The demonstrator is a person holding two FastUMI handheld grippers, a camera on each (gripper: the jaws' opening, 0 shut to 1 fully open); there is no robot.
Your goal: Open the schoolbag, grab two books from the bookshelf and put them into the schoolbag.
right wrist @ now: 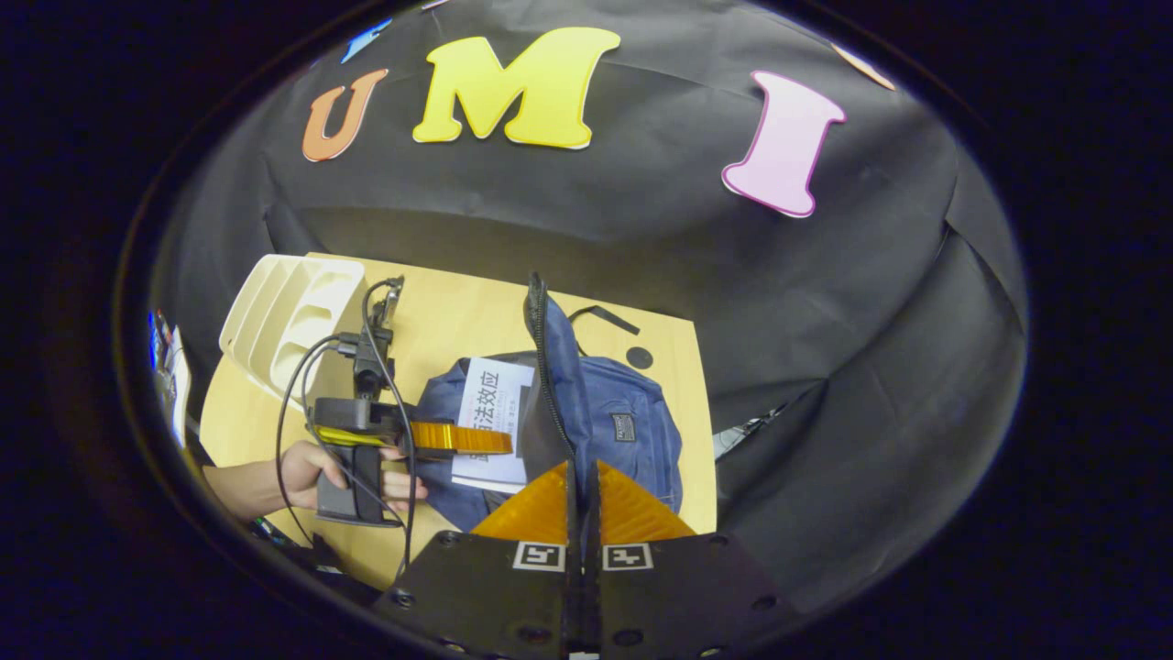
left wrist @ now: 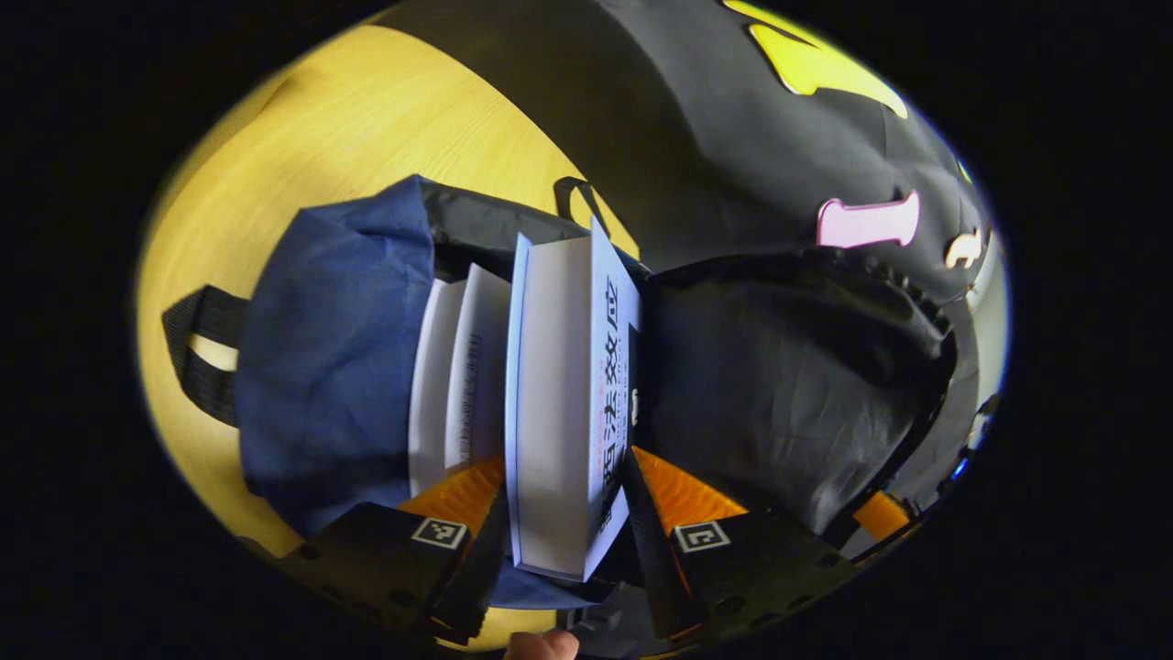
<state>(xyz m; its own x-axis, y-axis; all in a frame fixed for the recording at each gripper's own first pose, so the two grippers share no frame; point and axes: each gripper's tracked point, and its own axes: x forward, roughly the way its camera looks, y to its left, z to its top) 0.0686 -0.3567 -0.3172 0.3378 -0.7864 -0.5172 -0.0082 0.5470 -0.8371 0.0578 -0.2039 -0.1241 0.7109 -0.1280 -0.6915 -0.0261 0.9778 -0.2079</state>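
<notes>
My left gripper [left wrist: 568,500] is shut on a thick book [left wrist: 550,394] with a pale cover, holding it spine-up over the mouth of the open blue schoolbag [left wrist: 330,367]. A second book [left wrist: 458,367] stands inside the bag just left of it. In the right gripper view, my right gripper [right wrist: 579,472] is shut on the schoolbag's [right wrist: 623,412] zipper-edged flap [right wrist: 550,385] and holds it upright. The left gripper [right wrist: 495,440], held by a hand [right wrist: 302,472], holds the book [right wrist: 490,403] at the bag opening.
The bag lies on a light wooden table [right wrist: 458,312]. A white bookshelf [right wrist: 293,312] stands at the table's far left corner. Cables [right wrist: 293,394] trail from the left gripper. A black strap [left wrist: 206,353] sticks out from the bag's left side.
</notes>
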